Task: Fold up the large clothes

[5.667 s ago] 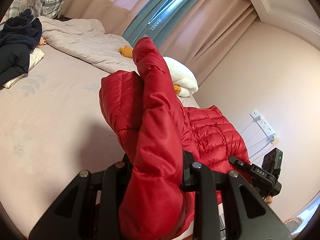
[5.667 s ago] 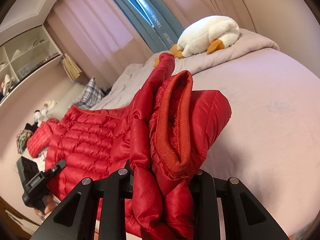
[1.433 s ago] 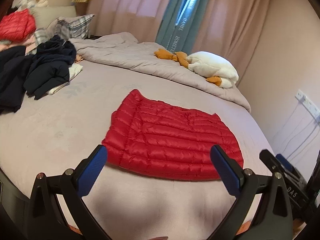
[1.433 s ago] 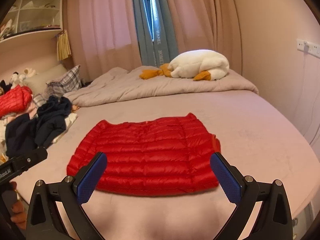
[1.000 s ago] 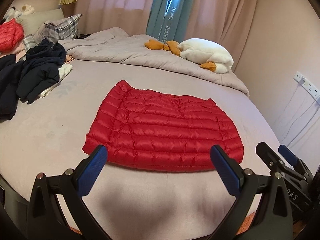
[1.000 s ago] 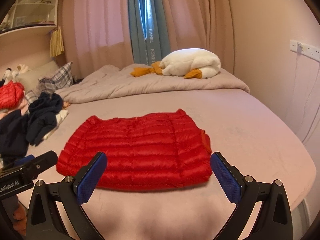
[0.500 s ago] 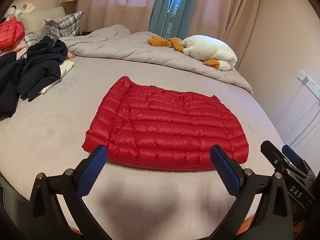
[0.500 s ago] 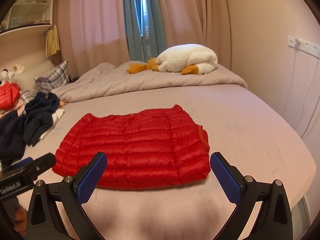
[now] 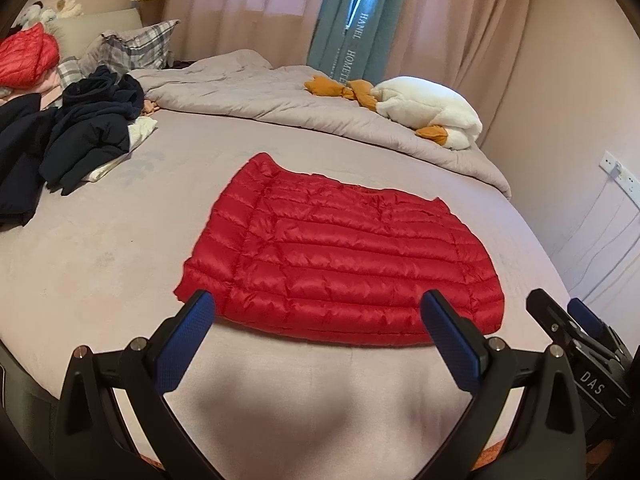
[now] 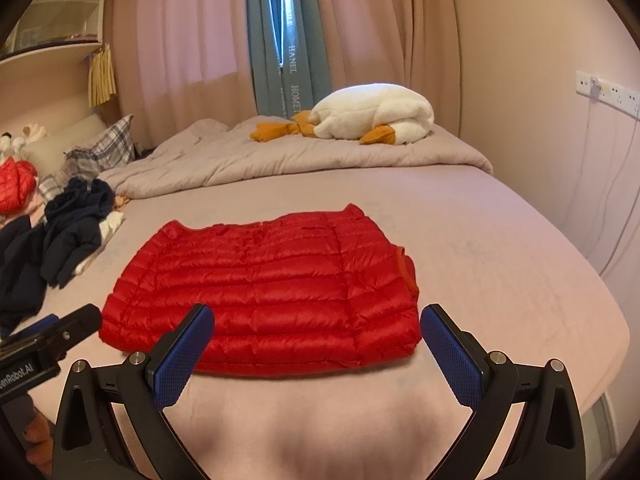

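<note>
A red quilted down jacket (image 9: 340,256) lies folded into a flat rectangle on the pinkish bed (image 9: 100,248); it also shows in the right wrist view (image 10: 264,288). My left gripper (image 9: 320,328) is open and empty, held just short of the jacket's near edge. My right gripper (image 10: 316,340) is open and empty, also just short of the near edge. The right gripper shows at the left wrist view's right edge (image 9: 576,332), and the left gripper at the right wrist view's left edge (image 10: 48,340).
A pile of dark navy clothes (image 9: 68,136) lies at the bed's left. A rumpled grey duvet (image 9: 280,108) and a white plush goose (image 9: 428,112) lie at the far side. Another red jacket (image 9: 24,56) and a plaid pillow (image 9: 132,48) sit far left. A wall stands right.
Since 5.7 s ago both grippers let go of the jacket, which now lies folded flat. Over the last second both views shifted slightly; the jacket has not moved.
</note>
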{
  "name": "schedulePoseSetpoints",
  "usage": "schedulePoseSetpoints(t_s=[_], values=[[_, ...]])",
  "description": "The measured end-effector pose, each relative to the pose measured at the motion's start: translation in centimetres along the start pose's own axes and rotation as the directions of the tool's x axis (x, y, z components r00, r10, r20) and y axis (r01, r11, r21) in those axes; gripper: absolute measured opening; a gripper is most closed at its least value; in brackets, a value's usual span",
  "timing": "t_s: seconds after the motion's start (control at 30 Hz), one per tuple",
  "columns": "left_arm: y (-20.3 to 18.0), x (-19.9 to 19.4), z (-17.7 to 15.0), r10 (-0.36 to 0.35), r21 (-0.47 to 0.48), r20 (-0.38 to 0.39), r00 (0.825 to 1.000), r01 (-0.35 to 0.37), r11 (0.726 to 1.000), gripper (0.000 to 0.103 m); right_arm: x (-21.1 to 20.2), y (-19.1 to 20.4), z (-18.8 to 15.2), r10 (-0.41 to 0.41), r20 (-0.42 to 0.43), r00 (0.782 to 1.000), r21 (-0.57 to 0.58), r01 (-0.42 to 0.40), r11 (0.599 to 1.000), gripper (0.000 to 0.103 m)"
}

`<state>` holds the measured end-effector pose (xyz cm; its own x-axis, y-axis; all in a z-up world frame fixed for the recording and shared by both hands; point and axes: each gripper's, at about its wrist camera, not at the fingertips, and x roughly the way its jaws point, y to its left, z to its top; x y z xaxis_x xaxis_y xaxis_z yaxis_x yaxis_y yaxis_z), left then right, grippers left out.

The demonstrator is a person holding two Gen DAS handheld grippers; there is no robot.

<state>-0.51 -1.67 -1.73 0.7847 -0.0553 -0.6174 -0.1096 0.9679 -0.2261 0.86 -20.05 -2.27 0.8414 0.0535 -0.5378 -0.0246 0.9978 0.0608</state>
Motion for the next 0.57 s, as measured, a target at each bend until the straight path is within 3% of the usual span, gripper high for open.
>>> schedulePoseSetpoints(t_s=[0.57], values=[[0.8,-0.14,-0.2,-0.014,-0.025,0.004,1.0,0.014,1.0,0.103,0.83,0.4,-0.27,0.003,-0.02,1.0,0.011,-0.002,1.0,0.102]])
